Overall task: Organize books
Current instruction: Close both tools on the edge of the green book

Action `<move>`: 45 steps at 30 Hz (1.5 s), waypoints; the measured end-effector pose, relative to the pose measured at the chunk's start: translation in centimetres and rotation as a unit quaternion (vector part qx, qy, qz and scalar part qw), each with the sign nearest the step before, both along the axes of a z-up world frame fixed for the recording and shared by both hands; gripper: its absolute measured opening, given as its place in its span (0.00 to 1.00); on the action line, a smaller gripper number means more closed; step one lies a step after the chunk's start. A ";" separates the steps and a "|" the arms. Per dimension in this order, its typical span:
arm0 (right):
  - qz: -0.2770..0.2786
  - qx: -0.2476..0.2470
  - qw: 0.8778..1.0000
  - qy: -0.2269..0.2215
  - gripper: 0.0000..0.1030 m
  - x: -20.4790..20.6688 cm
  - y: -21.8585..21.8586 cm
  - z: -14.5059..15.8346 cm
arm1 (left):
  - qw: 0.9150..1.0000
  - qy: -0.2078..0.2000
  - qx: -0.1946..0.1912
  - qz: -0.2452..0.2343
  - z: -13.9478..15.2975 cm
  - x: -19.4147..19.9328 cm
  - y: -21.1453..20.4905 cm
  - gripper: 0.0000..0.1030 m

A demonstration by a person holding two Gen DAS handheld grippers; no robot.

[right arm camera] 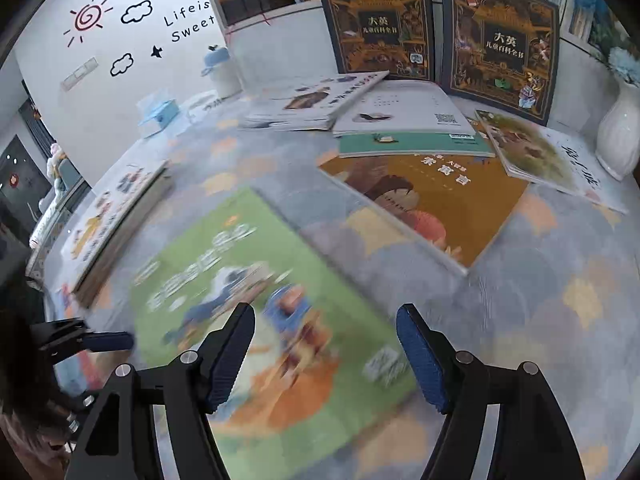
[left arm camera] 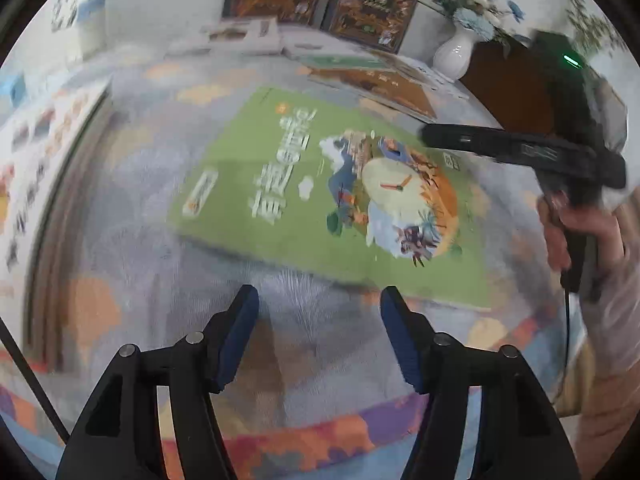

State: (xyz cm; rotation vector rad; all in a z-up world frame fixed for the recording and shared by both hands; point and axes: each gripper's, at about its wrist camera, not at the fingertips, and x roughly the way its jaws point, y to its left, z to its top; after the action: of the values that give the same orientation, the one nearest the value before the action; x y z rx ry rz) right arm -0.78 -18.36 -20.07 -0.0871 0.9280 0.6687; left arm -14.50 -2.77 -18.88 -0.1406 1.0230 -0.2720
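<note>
A large green picture book [left arm camera: 332, 196] lies flat on the patterned table cloth, and it also fills the lower middle of the right wrist view [right arm camera: 260, 300]. My left gripper [left arm camera: 319, 300] hovers just short of the book's near edge, open, with only cloth between its blue pads. My right gripper [right arm camera: 326, 320] hangs over the book's cover, open and holding nothing. A hand [left arm camera: 580, 232] carries the right gripper [left arm camera: 436, 136] above the book's far right corner. The left gripper [right arm camera: 120, 340] shows at the book's left side.
An orange-brown book [right arm camera: 432, 200], a teal book [right arm camera: 412, 144] and several pale books lie scattered behind. A stack of books [right arm camera: 120, 216] sits at the left edge. Two dark books [right arm camera: 380, 24] stand against the shelf. A white vase [right arm camera: 620, 132] stands at the right.
</note>
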 end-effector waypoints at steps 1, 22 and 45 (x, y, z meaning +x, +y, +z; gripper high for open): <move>0.000 -0.006 1.000 0.001 0.70 0.4 0.3 -0.4 | 1.000 0.000 0.002 -0.002 0.0 0.4 -0.1 0.60; 0.070 0.160 0.967 0.186 0.64 -5.4 -1.3 -3.5 | 0.996 0.034 -0.058 -0.055 -0.2 3.9 5.3 0.40; -0.029 0.189 0.967 0.167 0.22 -4.2 -2.6 -3.1 | 0.996 0.000 -0.088 0.015 -0.4 5.2 6.4 0.23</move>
State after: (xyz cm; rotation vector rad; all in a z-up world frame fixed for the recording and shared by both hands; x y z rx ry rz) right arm -4.97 -20.92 -23.18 0.4027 1.1034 0.8097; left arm -9.33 3.63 -19.30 -0.3159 0.9946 -0.3342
